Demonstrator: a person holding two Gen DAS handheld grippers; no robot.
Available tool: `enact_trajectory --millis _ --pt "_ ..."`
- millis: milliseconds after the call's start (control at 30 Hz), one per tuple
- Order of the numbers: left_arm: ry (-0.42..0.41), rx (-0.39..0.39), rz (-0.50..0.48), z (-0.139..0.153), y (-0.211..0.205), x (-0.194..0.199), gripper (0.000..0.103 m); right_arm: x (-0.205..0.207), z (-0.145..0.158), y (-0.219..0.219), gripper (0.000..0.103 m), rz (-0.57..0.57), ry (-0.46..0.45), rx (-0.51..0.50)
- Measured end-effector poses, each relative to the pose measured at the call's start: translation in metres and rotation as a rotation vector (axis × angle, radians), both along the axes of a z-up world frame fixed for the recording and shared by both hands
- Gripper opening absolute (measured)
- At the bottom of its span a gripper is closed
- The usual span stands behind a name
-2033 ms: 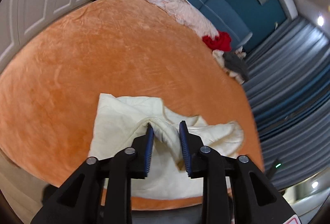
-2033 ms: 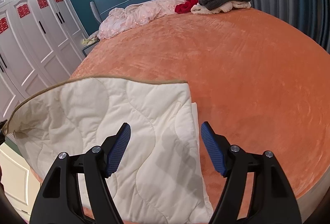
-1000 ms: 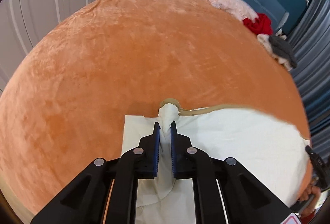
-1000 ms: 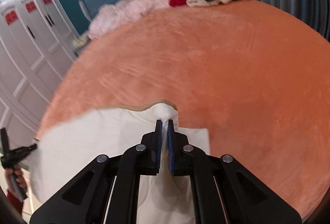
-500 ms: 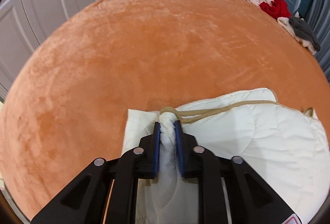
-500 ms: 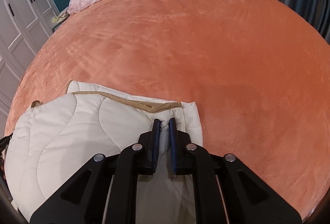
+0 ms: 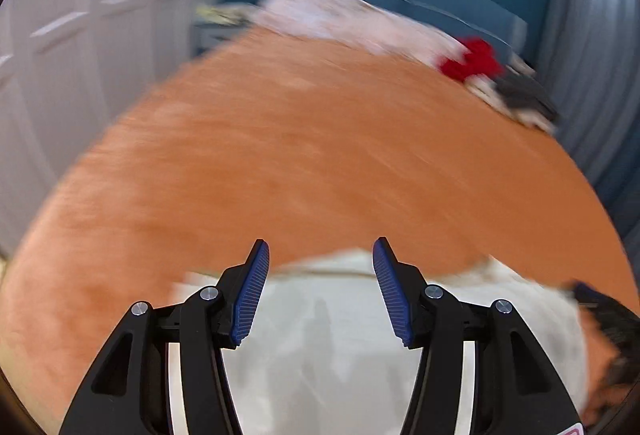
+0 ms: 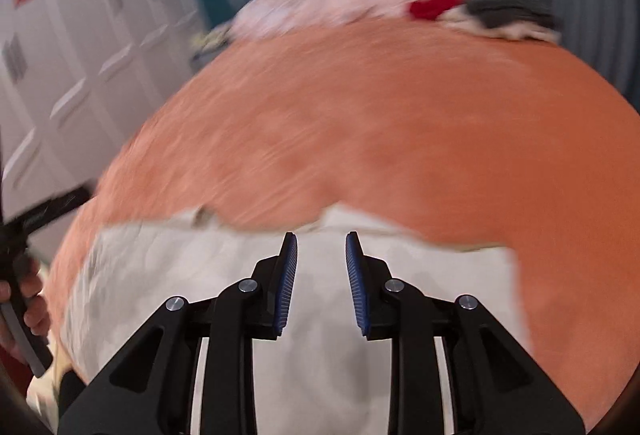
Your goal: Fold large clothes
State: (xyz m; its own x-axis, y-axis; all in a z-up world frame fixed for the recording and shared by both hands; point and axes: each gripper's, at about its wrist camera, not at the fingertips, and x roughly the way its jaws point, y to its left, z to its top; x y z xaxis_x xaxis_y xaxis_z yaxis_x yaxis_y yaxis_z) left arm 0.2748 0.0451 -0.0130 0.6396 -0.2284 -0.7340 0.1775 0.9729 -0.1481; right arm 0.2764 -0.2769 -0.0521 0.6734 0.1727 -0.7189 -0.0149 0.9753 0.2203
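A cream quilted blanket lies folded on the near part of the orange bed. My left gripper is open and empty, raised above the blanket's far edge. In the right wrist view the same blanket fills the lower middle, on the orange bed. My right gripper is open and empty above it. Both views are blurred by motion. The hand with the left gripper's handle shows at the left edge of the right wrist view.
At the head of the bed lie a pink bedspread, a red garment and a grey and white pile. White wardrobe doors stand on the left. Grey curtains hang on the right.
Both grippers held the blanket's edge half a second ago. Both have opened, let the blanket go and lifted back from it. The blanket rests folded on the bed.
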Motion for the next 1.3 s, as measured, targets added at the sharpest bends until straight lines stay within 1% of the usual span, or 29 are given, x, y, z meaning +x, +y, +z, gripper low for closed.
enact_trajectory --millis 33,67,100,167,200,233,267,333,433,567,600,800,867,933,967,1033,1067,1100,1167,1233,1300 --pt "0.027 0.01 -0.034 -0.01 -0.015 0.002 0.051 0.009 -0.011 0.015 0.025 0.033 0.028 -0.017" --pt "0.064 0.033 -0.071 -0.027 -0.033 0.006 0.05 0.014 -0.019 0.024 0.025 0.051 0.05 -0.025" --pt "0.098 0.053 -0.087 -0.043 -0.046 0.009 0.05 0.021 -0.03 0.032 0.025 0.068 0.078 -0.036" --pt "0.159 0.058 -0.097 -0.072 -0.059 0.016 0.05 0.031 -0.052 0.039 0.024 0.072 0.123 -0.066" --pt "0.171 0.066 -0.092 -0.081 -0.062 0.017 0.05 0.029 -0.059 0.039 0.023 0.071 0.135 -0.067" --pt "0.175 0.085 -0.086 -0.095 -0.065 0.019 0.05 0.03 -0.067 0.036 0.023 0.066 0.144 -0.054" --pt "0.169 0.089 -0.083 -0.1 -0.064 0.018 0.05 0.03 -0.075 0.028 0.023 0.056 0.145 -0.019" --pt "0.148 0.09 -0.074 -0.112 -0.062 0.02 0.05 0.032 -0.083 0.024 0.023 0.042 0.143 0.018" --pt "0.129 0.095 -0.068 -0.121 -0.064 0.024 0.05 0.034 -0.093 0.025 0.023 0.031 0.129 0.019" --pt "0.11 0.102 -0.065 -0.127 -0.07 0.021 0.051 0.033 -0.095 0.029 0.023 0.022 0.113 -0.003" --pt "0.106 0.1 -0.065 -0.128 -0.07 0.022 0.051 0.038 -0.096 0.032 0.023 0.02 0.111 -0.004" --pt "0.095 0.105 -0.059 -0.13 -0.073 0.024 0.053 0.04 -0.098 0.032 0.023 0.011 0.09 0.006" --pt "0.099 0.099 -0.061 -0.13 -0.072 0.024 0.053 0.037 -0.095 0.03 0.023 0.005 0.08 0.014" --pt "0.109 0.092 -0.059 -0.122 -0.07 0.021 0.053 0.028 -0.08 0.028 0.024 -0.041 0.072 -0.018" --pt "0.101 0.083 -0.046 -0.111 -0.066 0.014 0.052 0.021 -0.07 0.027 0.026 -0.057 0.06 -0.024" --pt "0.077 0.026 -0.045 -0.089 -0.056 -0.009 0.052 -0.006 -0.048 0.029 0.026 -0.044 0.034 0.033" --pt "0.075 -0.003 -0.053 -0.081 -0.05 -0.026 0.052 -0.017 -0.042 0.032 0.026 -0.034 0.034 0.042" --pt "0.079 -0.011 -0.057 -0.077 -0.048 -0.034 0.052 -0.027 -0.038 0.036 0.026 -0.022 0.038 0.04" --pt "0.101 -0.018 -0.06 -0.075 -0.042 -0.06 0.052 -0.047 -0.038 0.049 0.026 0.006 0.066 0.016" --pt "0.12 -0.004 -0.055 -0.082 -0.041 -0.079 0.052 -0.057 -0.048 0.057 0.026 0.015 0.107 0.024" --pt "0.12 0.019 -0.047 -0.089 -0.042 -0.089 0.052 -0.063 -0.061 0.063 0.026 0.012 0.138 0.016"
